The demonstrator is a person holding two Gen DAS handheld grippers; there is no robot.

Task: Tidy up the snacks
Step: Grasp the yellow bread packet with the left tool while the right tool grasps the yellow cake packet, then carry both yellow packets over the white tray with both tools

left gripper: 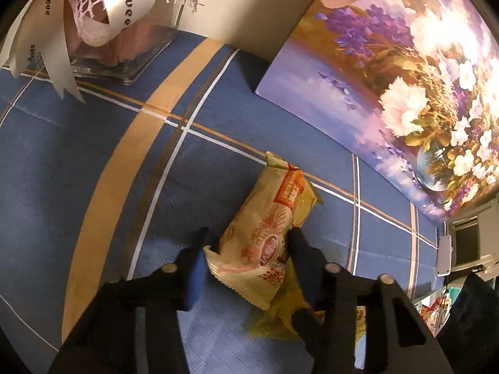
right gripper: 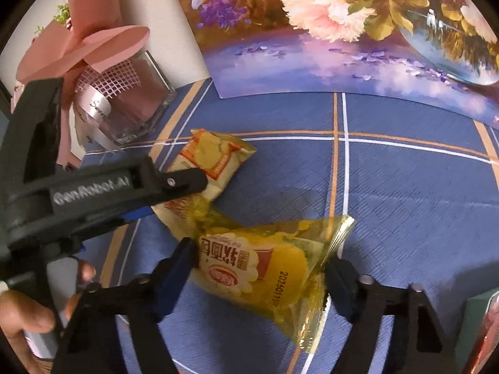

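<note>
A cream and orange snack packet (left gripper: 265, 224) lies on the blue plaid tablecloth (left gripper: 93, 171). My left gripper (left gripper: 248, 243) straddles its near end, fingers on both sides and apparently touching it. It also shows in the right wrist view (right gripper: 212, 155), with the left gripper (right gripper: 187, 184) over it. A yellow snack packet (right gripper: 268, 261) lies beside and partly over the cream one. My right gripper (right gripper: 259, 265) is open around it, fingers (right gripper: 177, 265) close to its ends. The yellow packet's edge shows in the left wrist view (left gripper: 280, 321).
A glass vase (right gripper: 134, 103) with pink wrapping and a white ribbon stands at the back left. A flower painting (right gripper: 343, 31) leans against the wall behind. The cloth spreads to the right (right gripper: 405, 187). A hand (right gripper: 28, 321) holds the left gripper.
</note>
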